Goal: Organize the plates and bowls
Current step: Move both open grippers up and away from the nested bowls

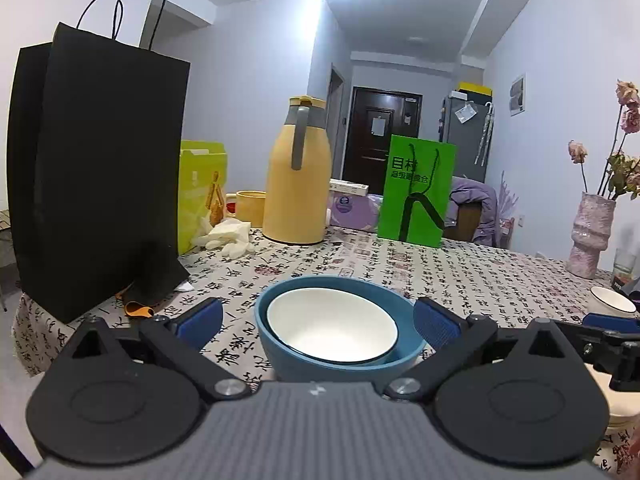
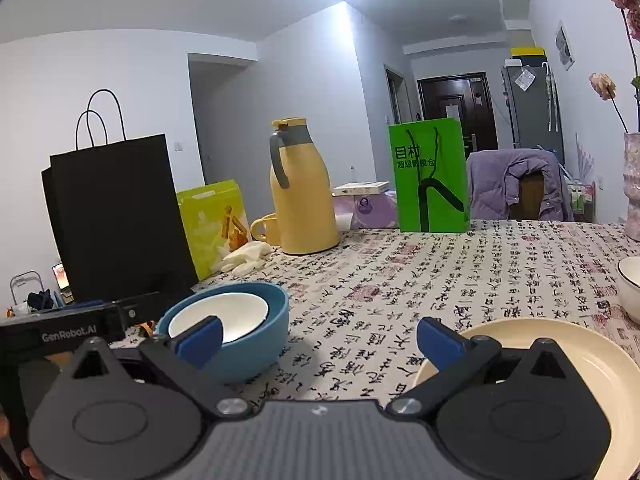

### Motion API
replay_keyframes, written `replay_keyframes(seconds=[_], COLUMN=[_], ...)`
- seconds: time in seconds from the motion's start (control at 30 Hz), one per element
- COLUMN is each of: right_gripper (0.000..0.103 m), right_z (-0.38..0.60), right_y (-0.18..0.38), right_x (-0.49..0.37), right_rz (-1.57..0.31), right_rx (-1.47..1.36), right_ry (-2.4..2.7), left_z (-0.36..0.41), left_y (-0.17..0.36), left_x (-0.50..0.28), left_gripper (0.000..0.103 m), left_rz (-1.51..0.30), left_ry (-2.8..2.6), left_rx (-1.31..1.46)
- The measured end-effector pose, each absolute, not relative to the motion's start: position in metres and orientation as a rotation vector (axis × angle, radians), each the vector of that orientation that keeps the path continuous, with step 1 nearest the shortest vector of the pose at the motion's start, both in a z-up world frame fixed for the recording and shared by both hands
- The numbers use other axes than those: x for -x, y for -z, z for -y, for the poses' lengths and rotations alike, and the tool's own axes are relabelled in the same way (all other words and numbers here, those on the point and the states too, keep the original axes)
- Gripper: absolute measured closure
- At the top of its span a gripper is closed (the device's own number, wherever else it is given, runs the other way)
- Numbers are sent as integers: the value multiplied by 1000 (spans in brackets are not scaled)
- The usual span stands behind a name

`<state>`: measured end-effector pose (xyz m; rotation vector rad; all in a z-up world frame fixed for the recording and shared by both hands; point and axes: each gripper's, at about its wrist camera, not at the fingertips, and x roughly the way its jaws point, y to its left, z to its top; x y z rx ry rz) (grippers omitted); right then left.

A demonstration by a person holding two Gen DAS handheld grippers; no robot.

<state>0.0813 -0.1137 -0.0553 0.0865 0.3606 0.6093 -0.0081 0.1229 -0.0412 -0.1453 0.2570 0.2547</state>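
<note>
Left wrist view: the left gripper (image 1: 318, 318) has its jaws spread wide and grips nothing. Between its blue pads (image 1: 200, 320) stands a blue bowl (image 1: 340, 360) on the patterned tablecloth (image 1: 460, 272), with a white bowl (image 1: 332, 322) nested inside it, tilted toward the camera. The pads stand apart from the bowl's rim. Beyond are a black paper bag (image 1: 100, 172), a yellow jug (image 1: 298, 176) and a green bag (image 1: 418, 192). A second white bowl (image 1: 612, 300) sits at the far right edge.

Right wrist view: the right gripper (image 2: 320, 340) is likewise spread and empty. A cream plate (image 2: 580, 356) lies on the cloth under its right finger. The blue bowl (image 2: 256, 332) with the white bowl (image 2: 228, 312) inside stands to the left, behind the left finger. The left gripper's body (image 2: 60, 332) shows at the left edge.
</note>
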Motion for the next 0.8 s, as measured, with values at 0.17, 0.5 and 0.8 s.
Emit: replay_keyframes(seconds=[0.17, 0.5, 0.8], right_gripper=[0, 0, 0], right_z=[118, 129, 160], right_y=[58, 58, 52], right_x=[-82, -82, -89], right_rz=[-362, -351, -320], right_rx=[-95, -99, -125], right_ry=[-603, -586, -525], left_z=[-122, -111, -101], left_y=[43, 43, 41], left_x=[6, 4, -4], left_gripper=[0, 0, 0], left_rz=[-260, -254, -255], left_ry=[-230, -195, -176], left_rx=[155, 149, 144])
